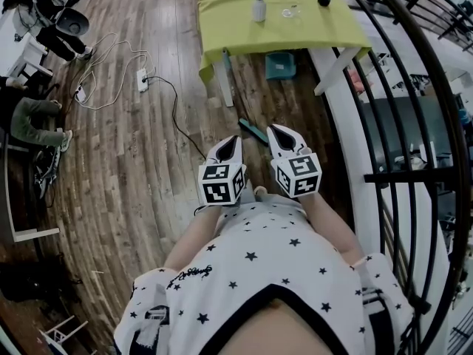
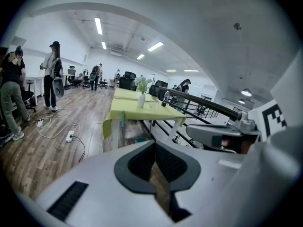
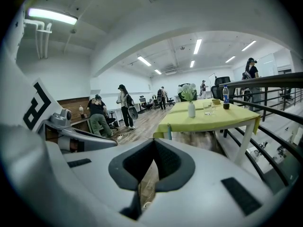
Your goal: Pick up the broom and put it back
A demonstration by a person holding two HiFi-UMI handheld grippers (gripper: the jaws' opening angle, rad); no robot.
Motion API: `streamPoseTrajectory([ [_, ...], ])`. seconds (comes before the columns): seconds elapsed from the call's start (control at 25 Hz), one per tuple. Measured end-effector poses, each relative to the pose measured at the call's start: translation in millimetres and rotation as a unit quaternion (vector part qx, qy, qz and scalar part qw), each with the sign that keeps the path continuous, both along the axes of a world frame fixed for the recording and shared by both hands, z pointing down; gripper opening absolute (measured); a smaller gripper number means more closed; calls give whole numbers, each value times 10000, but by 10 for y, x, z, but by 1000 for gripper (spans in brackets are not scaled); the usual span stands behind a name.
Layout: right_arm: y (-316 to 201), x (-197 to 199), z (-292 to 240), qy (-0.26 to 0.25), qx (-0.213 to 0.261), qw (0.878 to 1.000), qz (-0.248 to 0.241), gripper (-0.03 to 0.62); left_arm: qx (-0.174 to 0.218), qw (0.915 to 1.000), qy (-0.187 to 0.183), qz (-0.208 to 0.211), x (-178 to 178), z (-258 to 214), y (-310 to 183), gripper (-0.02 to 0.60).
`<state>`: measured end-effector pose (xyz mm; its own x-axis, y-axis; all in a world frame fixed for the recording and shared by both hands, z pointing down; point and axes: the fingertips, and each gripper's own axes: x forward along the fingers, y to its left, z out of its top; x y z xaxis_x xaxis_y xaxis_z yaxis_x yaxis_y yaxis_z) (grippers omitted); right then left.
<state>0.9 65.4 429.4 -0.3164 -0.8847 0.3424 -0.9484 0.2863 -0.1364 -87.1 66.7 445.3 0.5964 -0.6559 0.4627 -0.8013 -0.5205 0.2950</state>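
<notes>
A short teal bar (image 1: 253,131), seemingly the broom's head, lies on the wood floor just ahead of both grippers. A teal pole (image 2: 122,121) stands at the near corner of the yellow-green table, and shows there in the right gripper view as well (image 3: 170,133). My left gripper (image 1: 230,139) and right gripper (image 1: 279,129) are held side by side in front of the person's body, above the floor and short of the teal bar. In its own view the left gripper (image 2: 152,143) has its jaws together and empty. The right gripper (image 3: 154,143) likewise has its jaws together with nothing between them.
A table under a yellow-green cloth (image 1: 295,28) carries a white vase (image 1: 258,7), a glass and a bottle. Under it sits a teal dustpan (image 1: 281,65). A black railing (image 1: 414,161) runs along the right. Cables and a power strip (image 1: 142,79) lie on the left, near standing people (image 2: 51,74).
</notes>
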Motion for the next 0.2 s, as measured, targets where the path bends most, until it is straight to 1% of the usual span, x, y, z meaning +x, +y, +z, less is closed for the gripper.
streamPoseTrajectory([
  [0.2, -11, 2, -23, 22, 3, 10000, 38, -8, -2, 10000, 7, 19, -8, -18, -5, 11],
])
